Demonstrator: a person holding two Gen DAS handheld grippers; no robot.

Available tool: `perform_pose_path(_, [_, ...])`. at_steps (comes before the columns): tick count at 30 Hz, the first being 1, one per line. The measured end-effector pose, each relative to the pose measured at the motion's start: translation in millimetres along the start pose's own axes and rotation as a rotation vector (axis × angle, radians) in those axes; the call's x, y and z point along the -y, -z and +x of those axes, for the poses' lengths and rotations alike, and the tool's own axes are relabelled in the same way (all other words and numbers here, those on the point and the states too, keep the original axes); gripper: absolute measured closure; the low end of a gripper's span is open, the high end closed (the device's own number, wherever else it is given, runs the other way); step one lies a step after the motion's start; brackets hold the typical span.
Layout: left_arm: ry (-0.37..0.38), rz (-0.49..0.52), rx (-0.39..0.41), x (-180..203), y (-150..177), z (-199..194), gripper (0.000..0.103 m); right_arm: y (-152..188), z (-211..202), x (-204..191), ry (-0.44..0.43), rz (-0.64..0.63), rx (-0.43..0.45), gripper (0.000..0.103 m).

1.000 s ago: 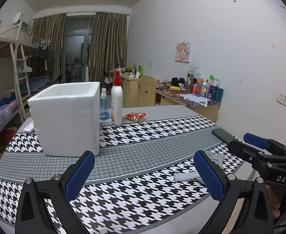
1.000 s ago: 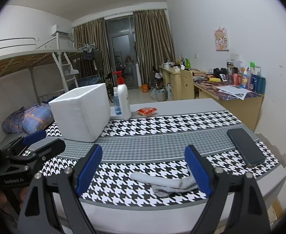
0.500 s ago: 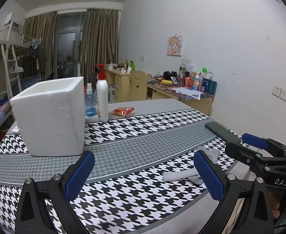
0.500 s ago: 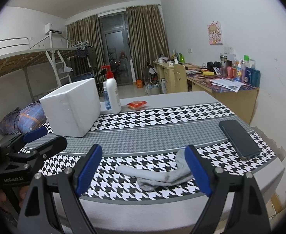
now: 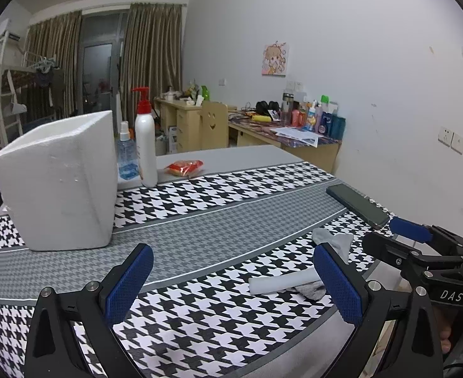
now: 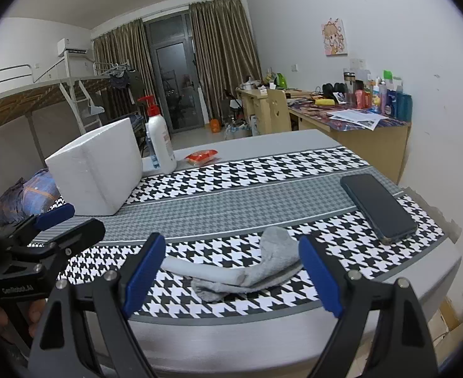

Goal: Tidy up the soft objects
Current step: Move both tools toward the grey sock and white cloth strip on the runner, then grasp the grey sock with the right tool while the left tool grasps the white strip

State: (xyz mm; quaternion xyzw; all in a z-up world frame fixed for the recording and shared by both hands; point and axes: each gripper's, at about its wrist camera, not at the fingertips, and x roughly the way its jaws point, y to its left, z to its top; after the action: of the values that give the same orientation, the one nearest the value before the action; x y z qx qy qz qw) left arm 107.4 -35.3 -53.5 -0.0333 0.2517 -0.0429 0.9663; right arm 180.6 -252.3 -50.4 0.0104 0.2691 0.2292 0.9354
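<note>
Grey socks [image 5: 294, 278] are seen in the left wrist view beside the right pad of the left gripper [image 5: 234, 286], whose jaws are spread wide, nearer than the phone [image 5: 357, 203]. Framed between the spread jaws of the right gripper [image 6: 231, 267] in the right wrist view, the socks [image 6: 247, 271] lie untouched, just short of the phone [image 6: 378, 206].

One foam box [image 6: 95, 170], two bottles [image 5: 145, 145] [image 5: 124, 154], one phone [image 6: 378, 209], one snack packet [image 6: 201, 157], grey socks [image 6: 231, 271] bunched, number unclear
</note>
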Motion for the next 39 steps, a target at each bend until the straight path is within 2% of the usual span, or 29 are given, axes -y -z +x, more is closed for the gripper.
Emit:
perform_pose_path(4, [0.012,-0.003,-0.029,1,1,11,0.001,1,5,5,0.010,0.005,-0.016,0.014])
perform_pose_path(23, [0.076,0.134,-0.189,15,11,62,0.001,16,32,27,0.030,0.085,-0.090,0.014])
perform_pose_path(31, [0.088,0.128,-0.213,16,13,71,0.001,23,51,37,0.040,0.124,-0.143,0.014])
perform_pose_path(33, [0.094,0.127,-0.226,17,13,75,0.001,23,53,40,0.029,0.133,-0.149,0.018])
perform_pose_path(38, [0.118,0.132,-0.265,19,14,82,0.001,26,63,46,-0.001,0.154,-0.196,0.039])
perform_pose_path(39, [0.123,0.132,-0.271,20,14,84,0.001,26,65,47,-0.013,0.161,-0.204,0.041])
